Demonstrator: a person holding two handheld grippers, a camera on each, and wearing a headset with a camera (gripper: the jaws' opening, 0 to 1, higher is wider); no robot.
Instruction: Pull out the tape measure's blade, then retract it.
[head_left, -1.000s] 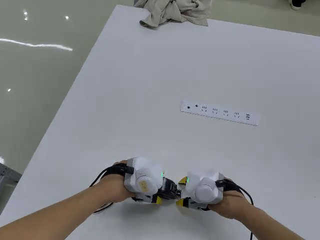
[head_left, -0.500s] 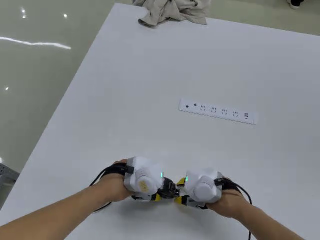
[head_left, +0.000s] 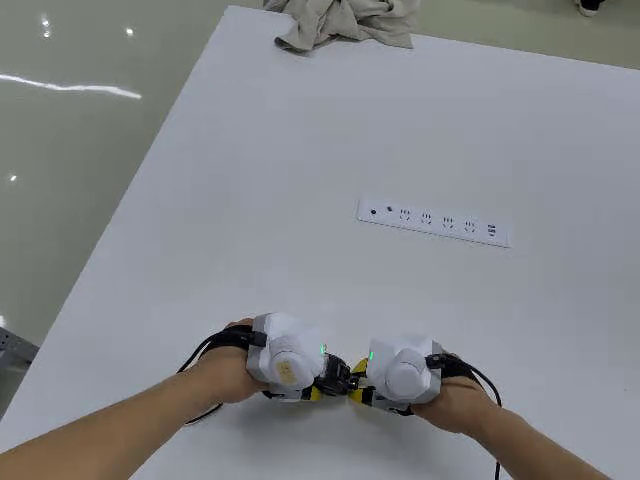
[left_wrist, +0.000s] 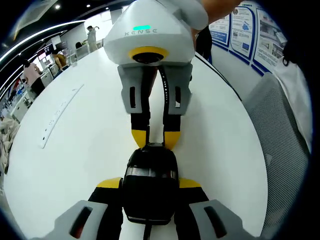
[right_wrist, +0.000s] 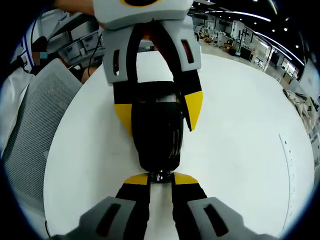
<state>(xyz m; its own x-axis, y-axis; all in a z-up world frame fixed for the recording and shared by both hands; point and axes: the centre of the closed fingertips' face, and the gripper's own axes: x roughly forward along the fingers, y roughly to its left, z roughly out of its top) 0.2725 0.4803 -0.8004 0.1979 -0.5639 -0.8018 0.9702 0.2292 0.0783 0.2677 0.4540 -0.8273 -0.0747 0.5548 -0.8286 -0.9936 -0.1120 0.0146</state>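
Note:
The black tape measure (head_left: 336, 377) sits between two grippers near the table's front edge. My left gripper (left_wrist: 150, 183) is shut on its case (left_wrist: 150, 167), with yellow-tipped jaws on either side. My right gripper (right_wrist: 161, 178) faces it and is shut on the blade's end tab (right_wrist: 161, 175), right at the case mouth (right_wrist: 157, 135). Almost no blade shows between tab and case. In the head view the left gripper (head_left: 322, 381) and the right gripper (head_left: 356, 384) nearly touch, each held in a hand.
A white power strip (head_left: 433, 222) lies on the white table (head_left: 300, 180) beyond the grippers. A crumpled grey cloth (head_left: 345, 22) sits at the far edge. The table's left edge drops to a glossy floor (head_left: 70, 150). Black cables trail from both hands.
My right gripper has moved left toward the left one, closing the gap between them. The tab now sits against the case.

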